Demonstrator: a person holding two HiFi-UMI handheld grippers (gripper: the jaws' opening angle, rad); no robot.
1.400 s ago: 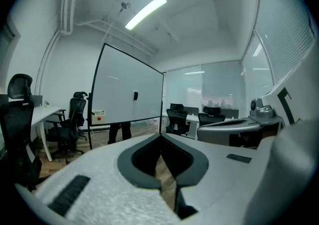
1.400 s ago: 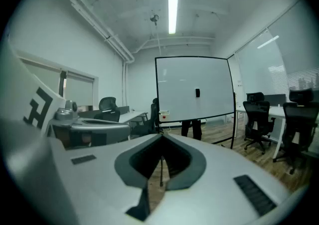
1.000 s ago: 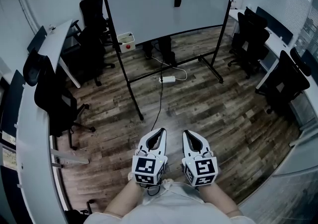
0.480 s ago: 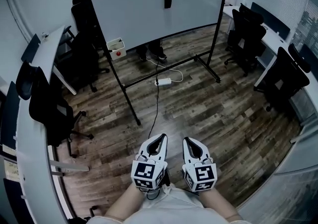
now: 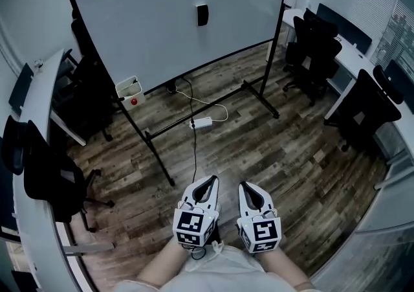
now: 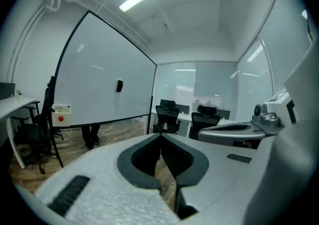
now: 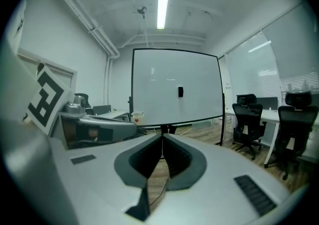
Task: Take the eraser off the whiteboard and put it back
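- The tall white whiteboard on its black stand (image 5: 162, 19) fills more of the upper half of the head view than it did a second ago. It has also slid toward the upper left, so the person carrying the rig has walked closer to it.
- The small black rectangular eraser (image 5: 202, 15) still sticks upright on the board face, at upper centre of the frame. It is well apart from both grippers and looks untouched.
- The left gripper (image 5: 209, 182) sits at lower centre, in the same spot of the frame as before. Its jaws are clenched tip to tip with nothing between them.
- The right gripper (image 5: 246, 186) rides just beside it, also pressed closed and empty.
- To my eye this is only the walk-up, and the take-off step has not begun. One gripper will have to spread its jaws before it can close on the eraser.
- A white power strip (image 5: 200, 122) and its cable lie on the brown plank floor (image 5: 272, 148), near the stand's feet and on the way in.
- The board carries no writing. The cubes on the grippers bear black-and-white square patterns, not words.
- A small white box with a red button (image 5: 130, 90) hangs by the stand's left leg, and I can read no label on it.
- No brand name shows anywhere.
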